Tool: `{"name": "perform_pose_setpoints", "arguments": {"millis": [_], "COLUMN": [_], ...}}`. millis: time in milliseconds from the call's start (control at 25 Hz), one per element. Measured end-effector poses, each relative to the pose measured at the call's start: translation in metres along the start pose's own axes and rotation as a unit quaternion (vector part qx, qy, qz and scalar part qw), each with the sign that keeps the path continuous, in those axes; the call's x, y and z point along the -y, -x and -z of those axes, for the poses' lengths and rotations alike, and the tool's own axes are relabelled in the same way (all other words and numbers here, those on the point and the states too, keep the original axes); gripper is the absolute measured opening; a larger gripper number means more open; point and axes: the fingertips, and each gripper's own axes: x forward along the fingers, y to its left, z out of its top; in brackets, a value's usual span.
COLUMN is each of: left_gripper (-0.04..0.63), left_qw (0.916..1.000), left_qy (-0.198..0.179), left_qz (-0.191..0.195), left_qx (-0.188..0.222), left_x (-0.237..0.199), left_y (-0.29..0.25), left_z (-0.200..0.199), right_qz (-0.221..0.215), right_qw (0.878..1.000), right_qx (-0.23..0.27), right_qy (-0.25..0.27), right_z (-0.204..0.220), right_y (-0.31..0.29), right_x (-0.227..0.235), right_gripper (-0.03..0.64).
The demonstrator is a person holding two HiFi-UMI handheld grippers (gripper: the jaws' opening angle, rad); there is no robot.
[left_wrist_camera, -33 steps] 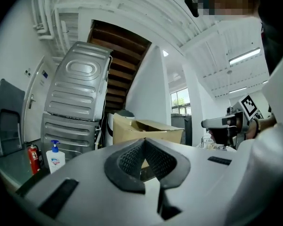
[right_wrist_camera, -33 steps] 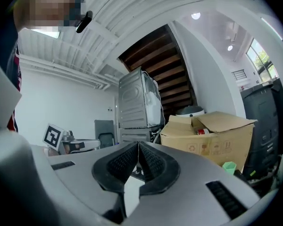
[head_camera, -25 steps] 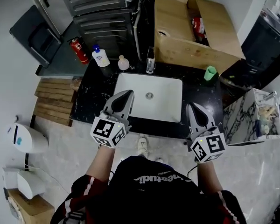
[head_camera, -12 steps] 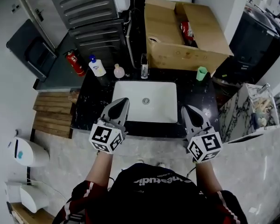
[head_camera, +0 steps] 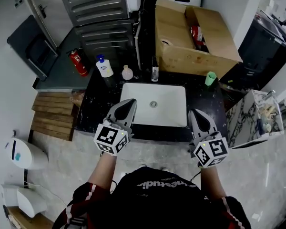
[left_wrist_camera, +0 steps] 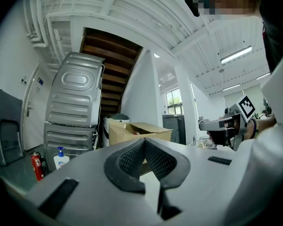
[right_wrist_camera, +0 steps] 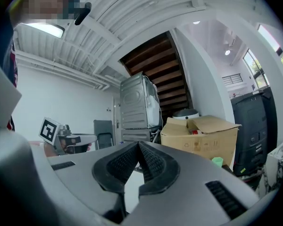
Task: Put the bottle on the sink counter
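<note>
Lying in the open cardboard box (head_camera: 181,56) at upper right of centre, beyond the dark worktop (head_camera: 206,95), is a small red object, probably the bottle (head_camera: 196,32), though it is too small to be sure. It would likely be light, stiff and smooth, so a hold across its middle seems safest against slipping. At lower centre, a person holds the left tool (head_camera: 130,102) and right tool (head_camera: 194,113) over the worktop's near edge beside the white sink (head_camera: 167,106). Both are clenched fully closed, gripping nothing.
</note>
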Motion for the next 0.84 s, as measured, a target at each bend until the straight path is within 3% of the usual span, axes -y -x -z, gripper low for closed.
{"name": "perform_pose_setpoints", "arguments": {"millis": [840], "left_gripper": [0.014], "left_qw": [1.0], "left_qy": [0.008], "left_qz": [-0.004], "left_qx": [-0.002], "left_x": [-0.016], "left_y": [0.008], "left_z": [0.004], "right_qz": [-0.007], "right_qw": [1.0], "right_qx": [-0.004], "right_qy": [0.001], "right_z": [0.001], "right_y": [-0.01], "right_x": [-0.021], "right_gripper": [0.038]}}
